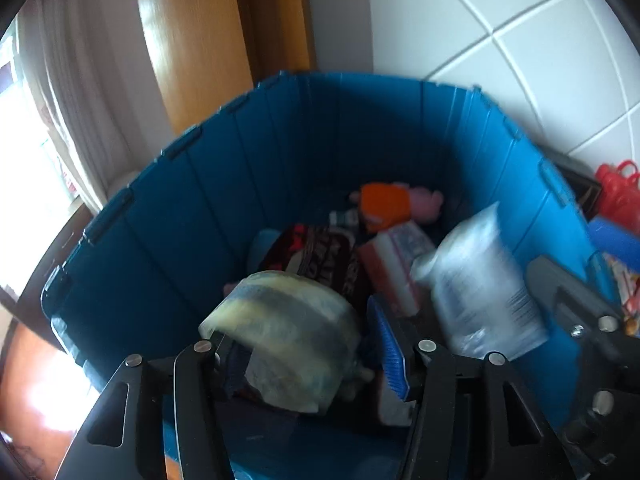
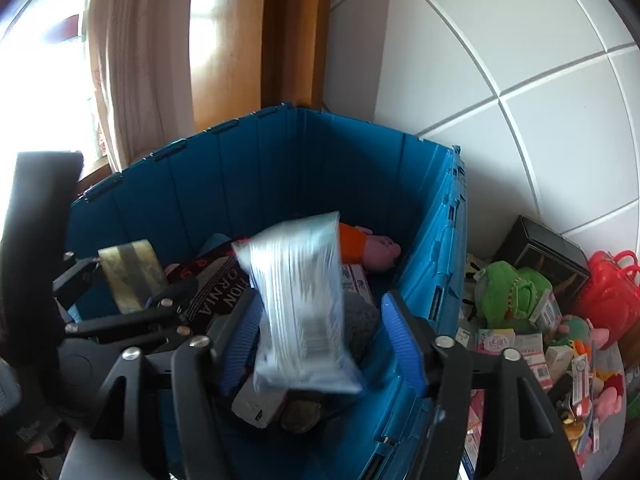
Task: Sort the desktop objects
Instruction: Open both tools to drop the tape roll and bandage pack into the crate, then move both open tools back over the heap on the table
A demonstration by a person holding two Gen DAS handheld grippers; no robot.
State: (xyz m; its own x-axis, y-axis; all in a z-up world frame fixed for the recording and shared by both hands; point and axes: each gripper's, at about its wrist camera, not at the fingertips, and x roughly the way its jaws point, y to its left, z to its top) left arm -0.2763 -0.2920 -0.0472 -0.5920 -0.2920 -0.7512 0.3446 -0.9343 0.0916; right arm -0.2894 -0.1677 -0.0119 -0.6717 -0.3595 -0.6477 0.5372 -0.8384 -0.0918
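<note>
Both grippers hang over a tall blue bin [image 1: 280,160] [image 2: 280,168]. My left gripper [image 1: 300,356] [image 2: 128,280] is open, and a blurred roll of clear packing tape [image 1: 280,332] [image 2: 132,276] sits loose between its fingers. My right gripper [image 2: 322,340] is open too. A clear plastic packet [image 2: 304,304] [image 1: 480,280], streaked by motion, hangs between its blue pads [image 2: 400,344] with a gap on the right side. In the bin lie an orange and pink plush [image 1: 384,204], a dark printed cloth [image 1: 320,256] and a red and white box [image 1: 396,264].
Right of the bin is a pile: a green plush [image 2: 512,292], a red plastic bag [image 2: 612,292], a black box [image 2: 540,248] and several small cartons [image 2: 504,336]. A white tiled wall [image 2: 520,80] stands behind, with a curtain [image 2: 132,80] and a wooden frame [image 2: 296,40] at the left.
</note>
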